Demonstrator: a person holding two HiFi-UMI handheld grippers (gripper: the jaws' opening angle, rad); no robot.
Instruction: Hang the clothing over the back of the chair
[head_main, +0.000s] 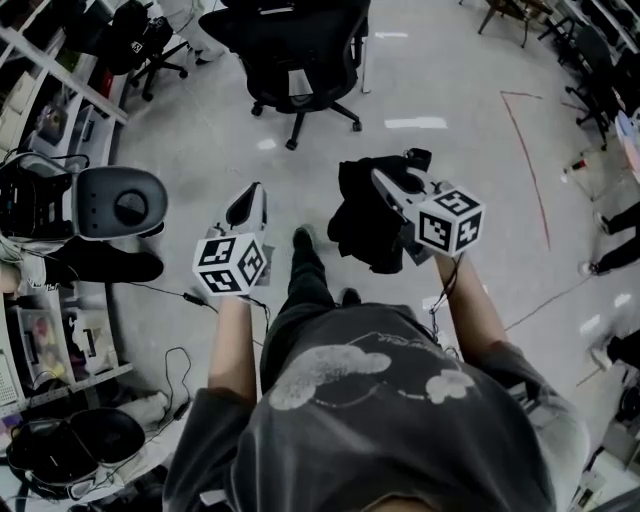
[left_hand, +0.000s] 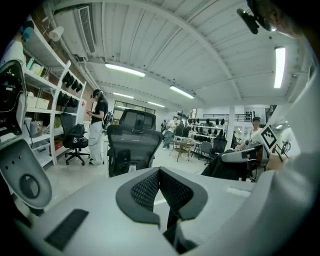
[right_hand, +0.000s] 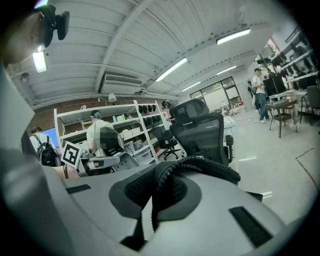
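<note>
Here, right gripper clamps a black garment, left gripper closed and empty; the single pinch may slip before the office chair.

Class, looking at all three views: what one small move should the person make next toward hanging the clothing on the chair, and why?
Probably step forward and carry the right gripper toward the black office chair. Its jaws are shut on the dark clothing, which hangs bunched above the floor, well short of the chair back. The left gripper is empty, its jaws together, so it has nothing to do yet.
</note>
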